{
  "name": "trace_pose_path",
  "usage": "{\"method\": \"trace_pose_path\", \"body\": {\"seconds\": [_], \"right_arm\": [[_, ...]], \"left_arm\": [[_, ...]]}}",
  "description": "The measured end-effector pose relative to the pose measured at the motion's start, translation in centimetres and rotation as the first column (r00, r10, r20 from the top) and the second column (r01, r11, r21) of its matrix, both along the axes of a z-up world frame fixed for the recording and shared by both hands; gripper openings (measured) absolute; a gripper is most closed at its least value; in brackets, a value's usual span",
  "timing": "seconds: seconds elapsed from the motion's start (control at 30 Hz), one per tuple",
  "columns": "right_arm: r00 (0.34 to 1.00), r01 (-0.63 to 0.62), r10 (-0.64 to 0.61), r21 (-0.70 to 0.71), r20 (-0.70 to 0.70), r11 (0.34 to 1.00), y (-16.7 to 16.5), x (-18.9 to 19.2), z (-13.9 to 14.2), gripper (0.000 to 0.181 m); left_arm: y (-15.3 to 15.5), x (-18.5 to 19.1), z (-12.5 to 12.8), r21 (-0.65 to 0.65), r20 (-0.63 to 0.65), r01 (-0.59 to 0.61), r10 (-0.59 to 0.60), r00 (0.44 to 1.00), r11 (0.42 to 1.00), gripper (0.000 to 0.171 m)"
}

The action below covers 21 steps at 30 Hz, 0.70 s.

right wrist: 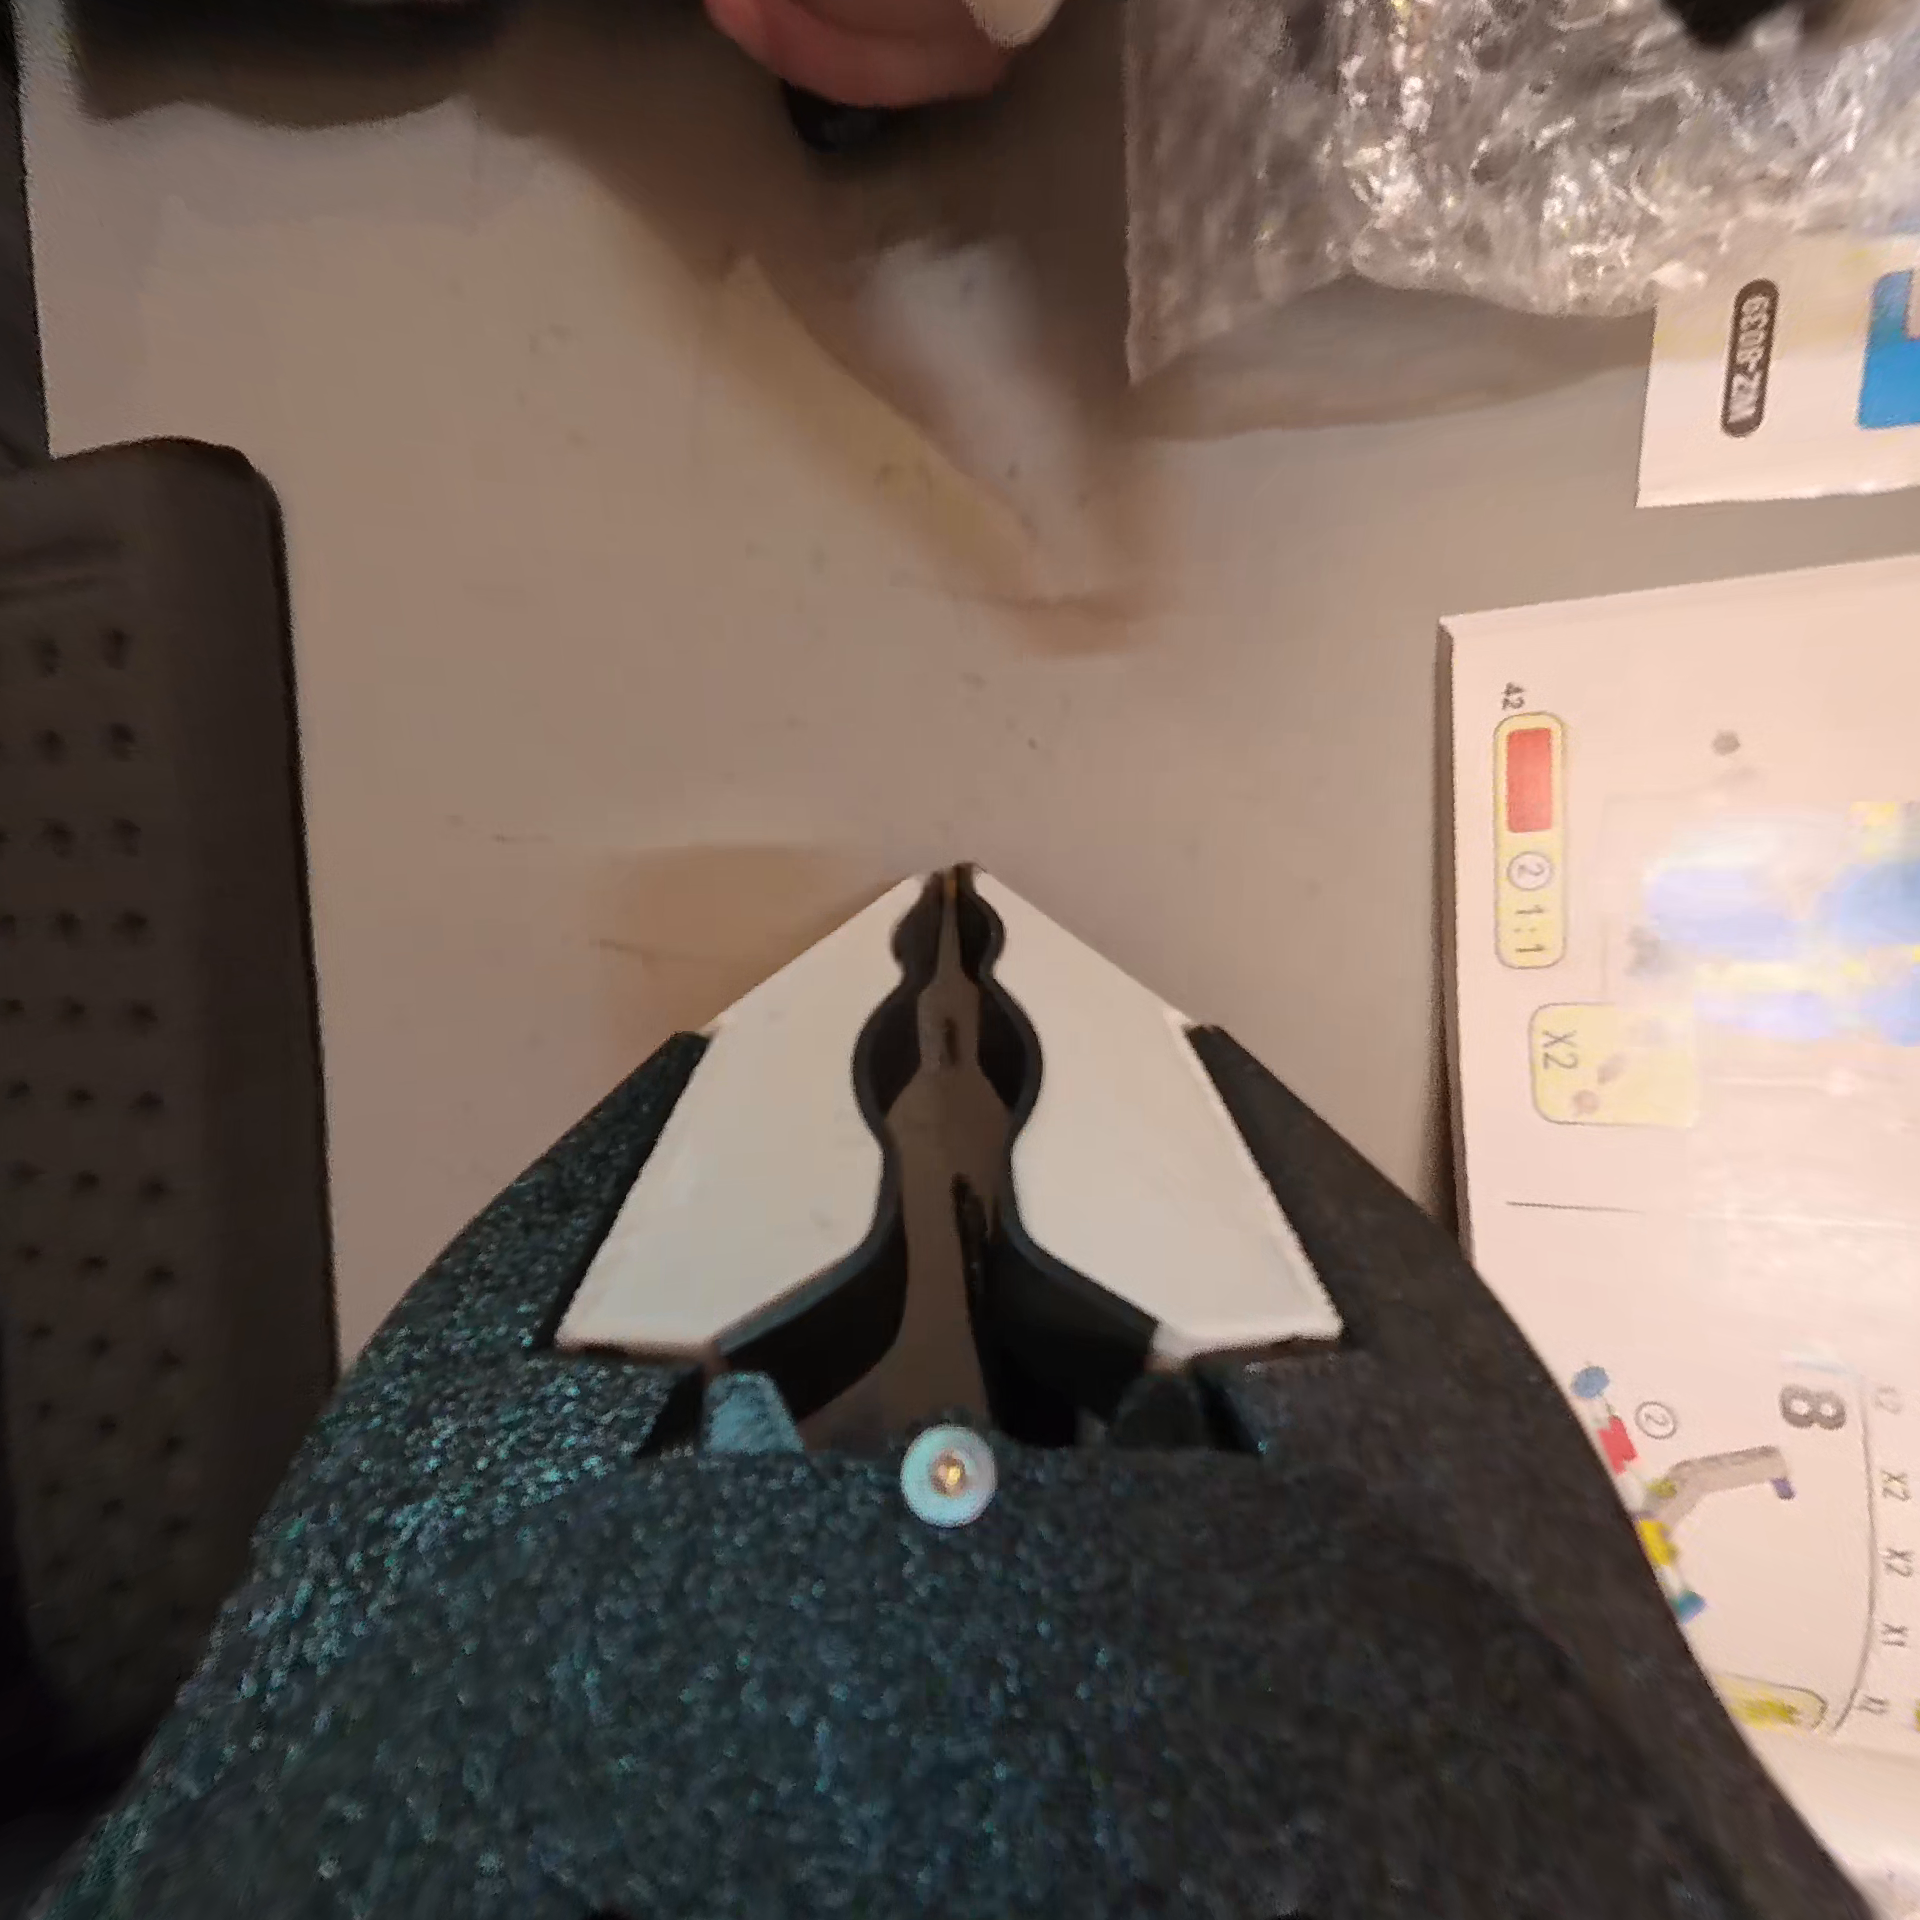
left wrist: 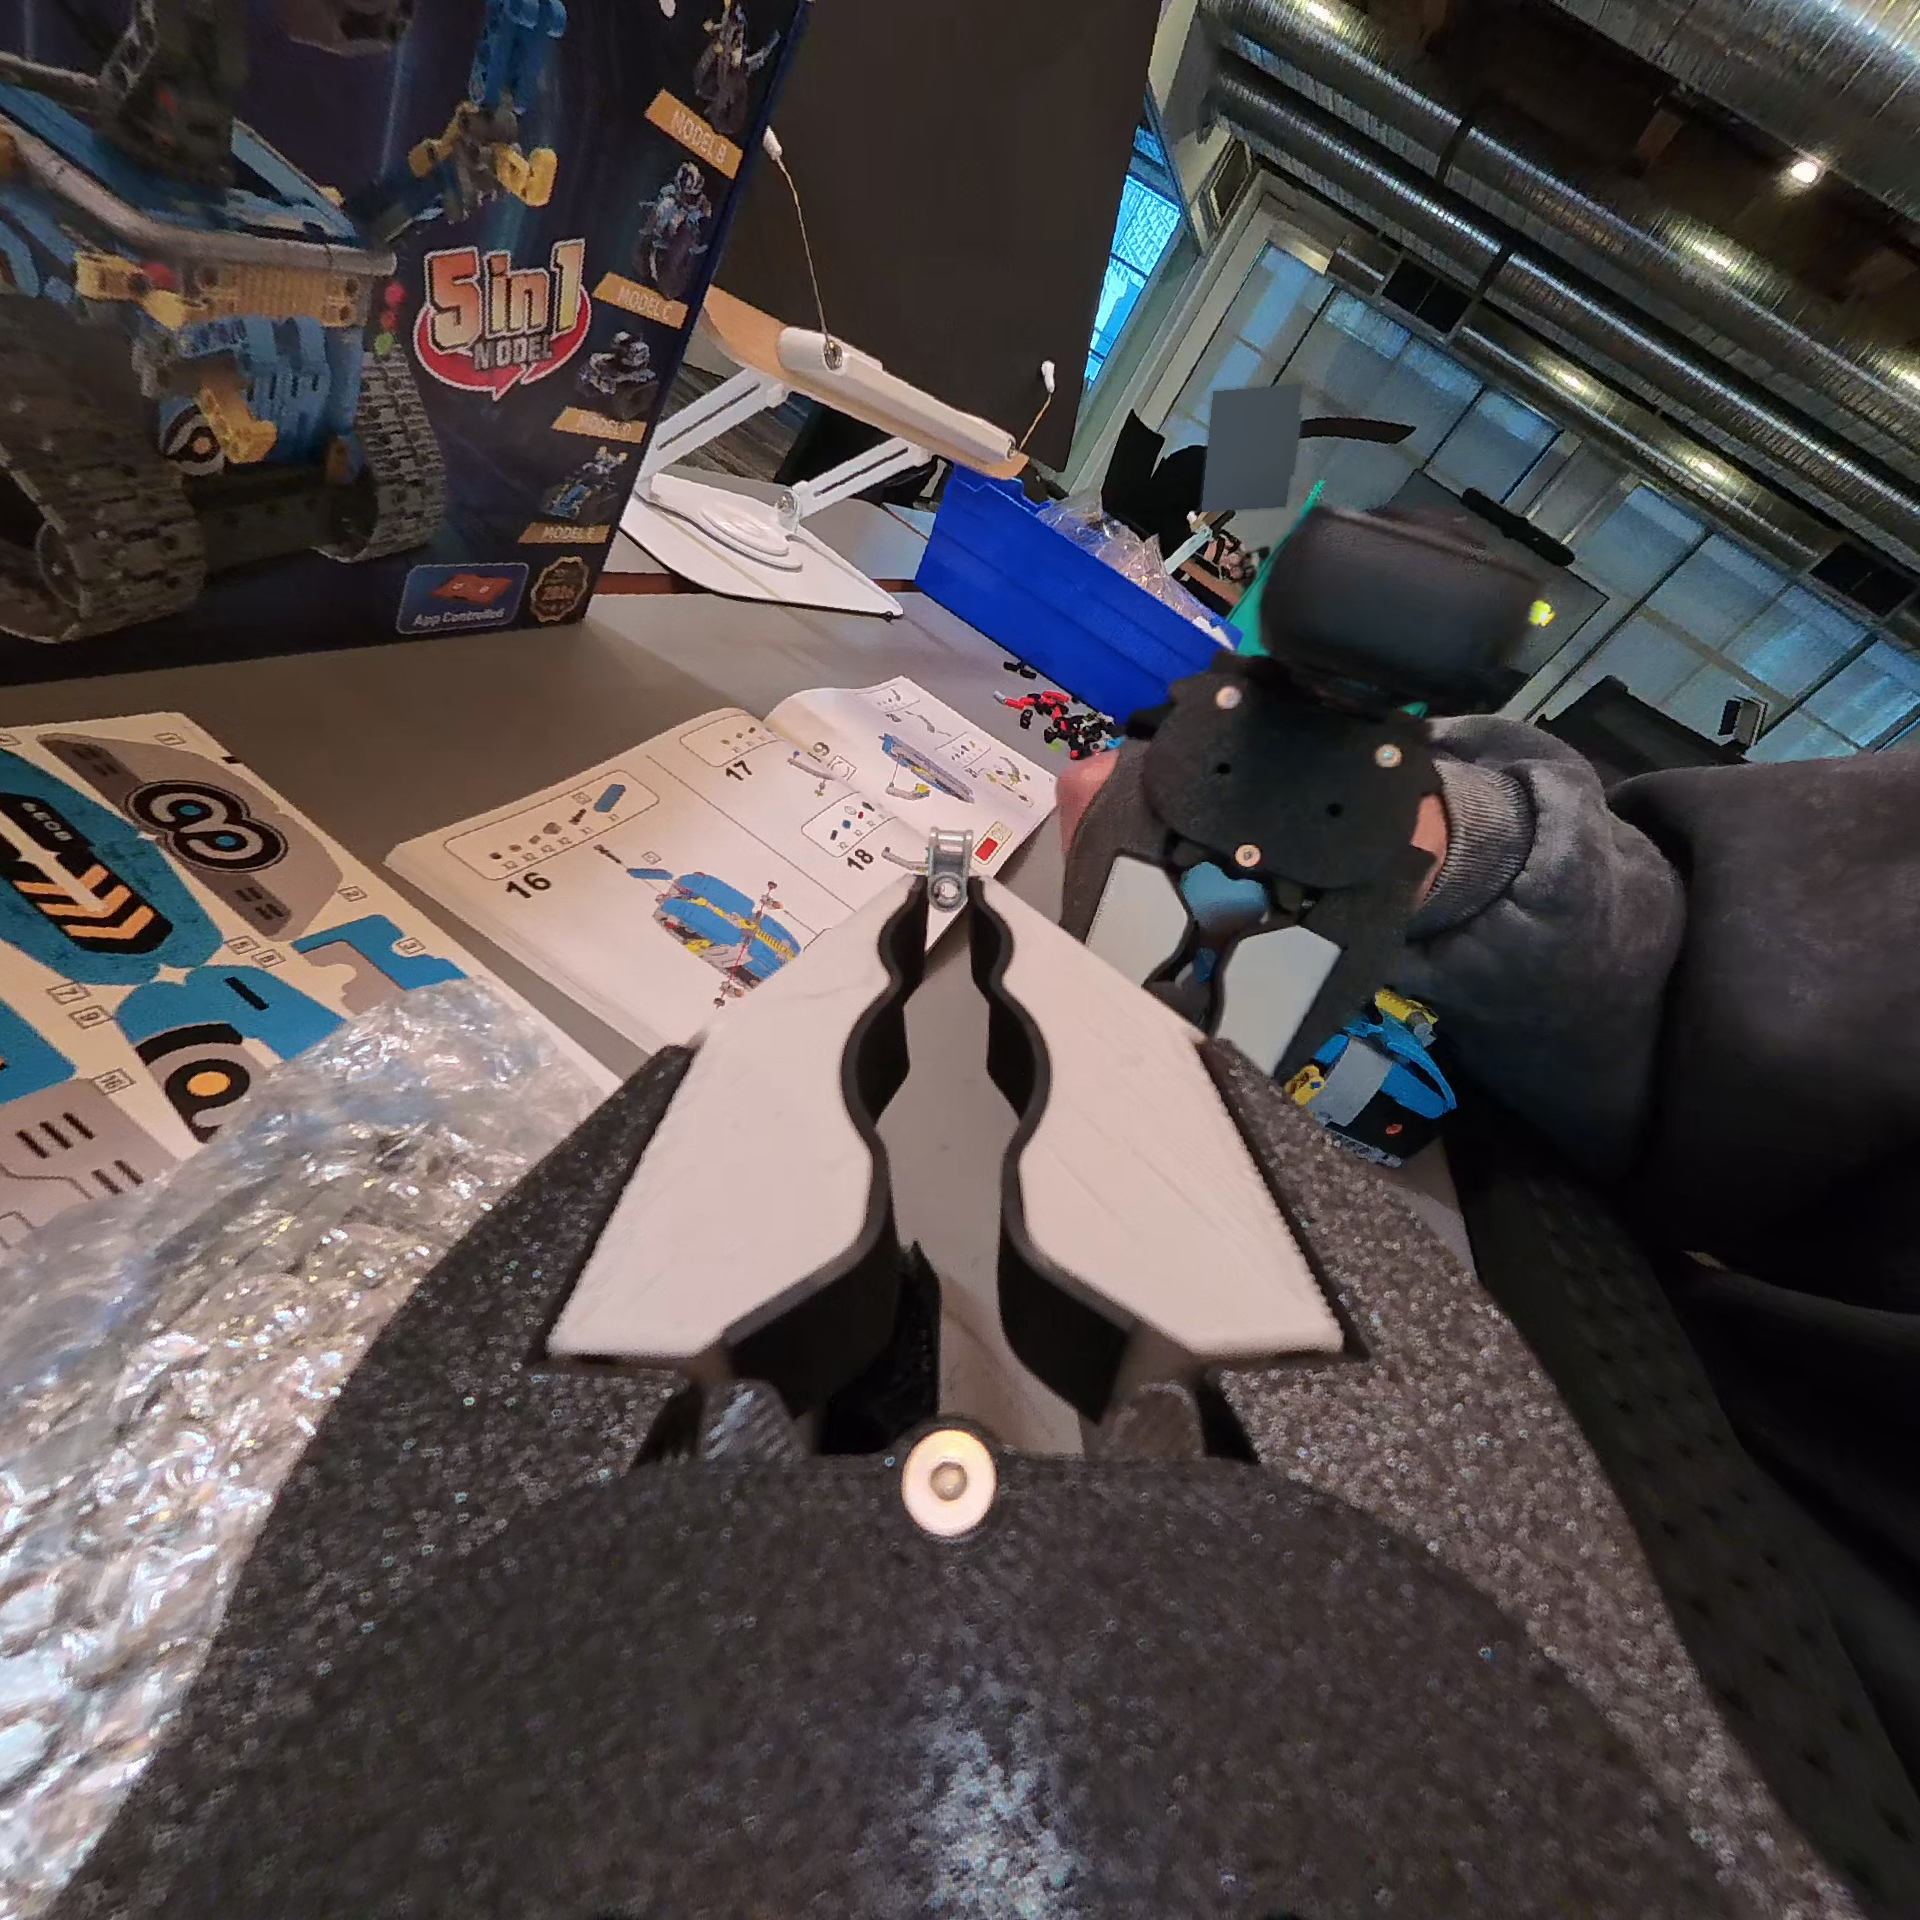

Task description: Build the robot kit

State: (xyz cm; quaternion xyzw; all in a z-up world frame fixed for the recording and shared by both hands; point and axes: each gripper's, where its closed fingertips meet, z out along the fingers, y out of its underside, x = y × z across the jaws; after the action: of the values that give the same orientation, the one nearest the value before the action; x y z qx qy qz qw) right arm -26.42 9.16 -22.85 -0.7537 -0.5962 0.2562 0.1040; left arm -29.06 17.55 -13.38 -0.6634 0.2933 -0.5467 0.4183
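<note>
Left gripper (left wrist: 948, 891) pinched tight on a tiny grey connector (left wrist: 950, 869), right at the very tips, held up off the table (left wrist: 727, 665). Probably gripped that far out because the piece is so small, keeps it visible over the manual (left wrist: 727, 831). Manual lying open just past the tips, sticker sheet (left wrist: 156, 894) and a crinkly plastic bag (left wrist: 260, 1195) off to the left, kit box (left wrist: 312, 312) standing behind. Blue bin (left wrist: 1049, 592) and loose bits farther back.

Right gripper (right wrist: 954, 878) pressed together too, tips touching, nothing visibly caught between them. Pointing straight down at bare table, manual page (right wrist: 1662, 1039) beside it on the right. Half-built blue model (left wrist: 1371, 1081) sitting under that gripper in the left view.
</note>
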Motion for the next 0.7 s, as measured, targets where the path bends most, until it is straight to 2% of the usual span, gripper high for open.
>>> {"method": "trace_pose_path", "body": {"seconds": [0.07,0.23,0.4,0.43,0.57,0.63,0.7], "right_arm": [[0.999,-0.031,0.030,0.117,0.012,0.993,0.4,-0.1,0.4,0.020],[0.998,-0.060,0.051,0.244,0.039,0.968,0.8,-0.5,1.2,0.017],[0.994,-0.051,0.023,0.257,0.109,0.965,1.6,0.1,-0.4,0.014],[0.995,-0.045,0.024,0.242,0.092,0.969,1.5,-0.1,-0.3,0.007],[0.994,-0.029,0.002,0.248,0.105,0.968,1.9,0.5,-0.2,0.007],[1.000,0.007,-0.009,0.268,0.004,0.963,2.1,-0.2,1.7,0.007],[0.989,0.083,-0.038,0.319,-0.142,0.944,2.7,-0.9,5.0,0.006]], "left_arm": [[0.0,0.0,0.0,0.000,0.001,-0.001,0.001,1.000,1.000,0.007],[0.0,0.0,0.0,-0.001,0.001,0.000,0.000,1.000,1.000,0.007],[0.0,0.0,0.0,-0.001,0.000,0.002,-0.002,1.000,1.000,0.007],[0.0,0.0,0.0,-0.001,0.000,0.002,-0.002,1.000,1.000,0.006],[-0.2,0.1,0.0,0.008,-0.005,0.016,-0.016,1.000,1.000,0.006],[-0.7,0.3,-0.1,0.027,-0.020,0.034,-0.034,0.999,0.999,0.007],[-1.4,0.7,0.0,0.039,-0.021,0.067,-0.066,0.998,0.997,0.006]]}}
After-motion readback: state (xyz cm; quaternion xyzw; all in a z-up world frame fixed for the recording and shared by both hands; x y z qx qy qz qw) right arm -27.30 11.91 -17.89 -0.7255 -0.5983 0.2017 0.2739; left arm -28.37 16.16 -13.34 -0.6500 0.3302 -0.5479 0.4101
